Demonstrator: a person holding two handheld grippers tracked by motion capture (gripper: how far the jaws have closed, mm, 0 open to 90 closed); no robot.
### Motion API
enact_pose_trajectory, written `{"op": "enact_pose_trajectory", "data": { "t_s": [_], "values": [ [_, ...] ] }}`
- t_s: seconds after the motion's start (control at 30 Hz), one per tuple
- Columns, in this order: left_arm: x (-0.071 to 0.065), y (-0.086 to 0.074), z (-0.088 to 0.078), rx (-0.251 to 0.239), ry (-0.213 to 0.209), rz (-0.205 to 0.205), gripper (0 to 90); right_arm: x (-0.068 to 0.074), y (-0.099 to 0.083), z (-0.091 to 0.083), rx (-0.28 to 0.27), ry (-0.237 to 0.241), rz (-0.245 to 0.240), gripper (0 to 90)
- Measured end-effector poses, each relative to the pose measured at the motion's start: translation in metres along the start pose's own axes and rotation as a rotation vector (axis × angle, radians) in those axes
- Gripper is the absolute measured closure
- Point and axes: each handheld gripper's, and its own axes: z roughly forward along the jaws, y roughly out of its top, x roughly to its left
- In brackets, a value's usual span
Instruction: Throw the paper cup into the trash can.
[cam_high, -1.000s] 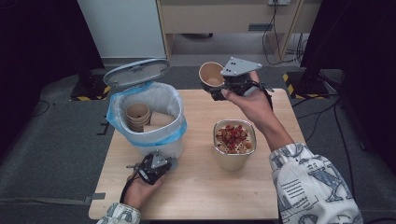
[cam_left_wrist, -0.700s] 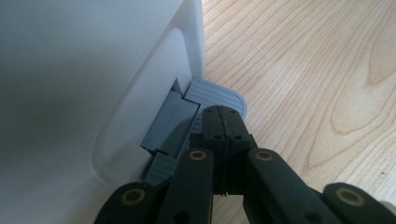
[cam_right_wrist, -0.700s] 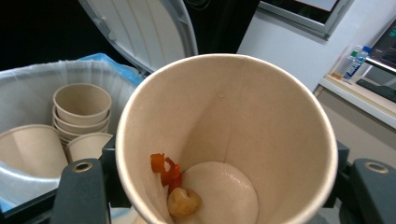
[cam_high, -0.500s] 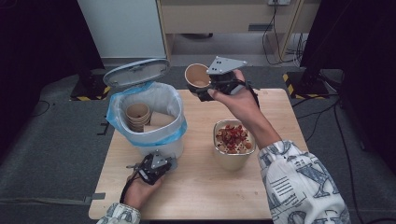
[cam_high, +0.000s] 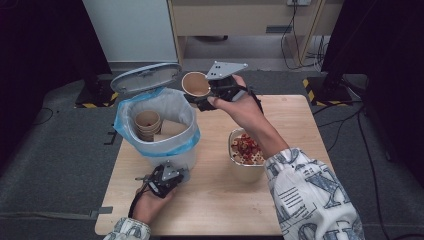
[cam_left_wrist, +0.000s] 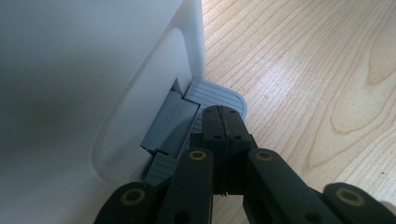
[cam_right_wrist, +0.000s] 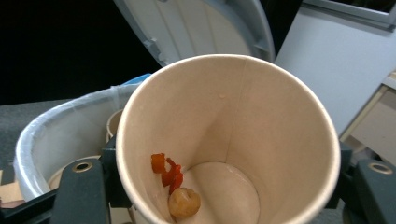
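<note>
Right tongs (cam_high: 200, 98) grip a tan paper cup (cam_high: 195, 83), one jaw on each side of its wall, held in the air over the far edge of the light wooden counter (cam_high: 300, 120), just right of the white pedal bin with blue liner (cam_high: 184, 120). The cup is tilted, mouth toward the camera in the high view. In the right gripper view the paper cup (cam_right_wrist: 224, 140) carries a few leftovers stuck near the bottom: small red bits (cam_right_wrist: 169, 173) and one round tan piece (cam_right_wrist: 184, 202). The bin's grey round lid (cam_high: 146, 77) stands open at the far left side.

Left tongs (cam_left_wrist: 223, 122) are closed with nothing between them, tips pressing on the grey ribbed foot pedal (cam_left_wrist: 219, 95) at the near base of the bin; in the high view the left tongs (cam_high: 172, 175) sit at the bin's near side. That pressing looks like what holds the lid up.

Inside the bin, a stack of used paper cups (cam_high: 148, 124) stands upright at the left, with a flat tan piece beside it. A metal square container of red and tan snack mix (cam_high: 245, 149) sits on the counter to the right, near the right forearm.

Progress, as judged: lid opened, cup mostly emptied and lifted, earlier cups already binned. Left to do: carry the cup left over the bin opening, let it go, then come off the pedal so the lid shuts.
</note>
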Motion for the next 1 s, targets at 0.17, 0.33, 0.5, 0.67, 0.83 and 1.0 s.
{"op": "enact_pose_trajectory", "data": {
  "t_s": [0.17,0.33,0.5,0.67,0.83,1.0],
  "values": [
    [0.0,0.0,0.0,0.0,0.001,-0.001,89.5,0.006,0.001,0.009,0.006,0.026,0.003,29.4],
    [0.0,0.0,0.0,0.0,0.001,0.0,89.5,0.01,0.002,0.016,0.011,0.045,0.013,29.2],
    [0.0,0.0,0.0,0.0,0.0,0.0,89.6,0.016,0.002,0.024,0.022,0.072,0.016,29.0],
    [0.0,0.0,0.0,-0.003,0.0,0.0,89.5,0.022,0.001,0.032,0.037,0.092,0.018,28.8],
    [0.0,0.0,0.0,0.0,0.0,0.0,89.6,0.028,-0.001,0.04,0.042,0.111,0.021,28.8],
    [0.0,0.0,0.0,0.0,0.001,0.001,89.5,0.033,-0.003,0.046,0.048,0.122,0.024,28.7]
  ]
}}
